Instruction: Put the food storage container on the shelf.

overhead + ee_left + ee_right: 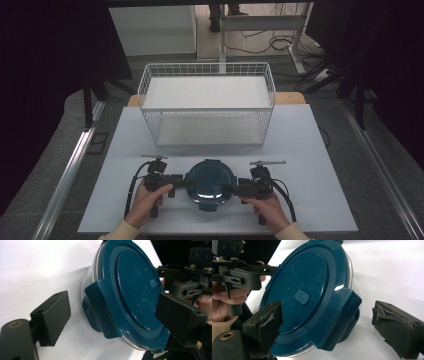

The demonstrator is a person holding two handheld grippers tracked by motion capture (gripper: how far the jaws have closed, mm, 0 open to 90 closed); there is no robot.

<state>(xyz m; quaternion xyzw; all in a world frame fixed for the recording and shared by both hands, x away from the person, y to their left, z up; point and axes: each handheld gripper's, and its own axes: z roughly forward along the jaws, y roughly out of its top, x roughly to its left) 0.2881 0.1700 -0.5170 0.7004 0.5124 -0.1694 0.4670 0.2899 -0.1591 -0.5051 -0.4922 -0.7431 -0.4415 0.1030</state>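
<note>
At lower centre, a container (210, 184) sits on the white table (310, 150), a wire basket (207, 102) behind. Both the left gripper (181, 181) and right gripper (235, 189) gape wide around its latches. Dark floor with cables (280, 42) lies at top.

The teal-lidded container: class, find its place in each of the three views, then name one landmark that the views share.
High view: teal-lidded container sits low centre on the white table, between both grippers.
Left gripper view: centre to right, tilted, side latch facing the camera.
Right gripper view: centre-left, latch at lower right.
Shared landmark: the white table.
</note>
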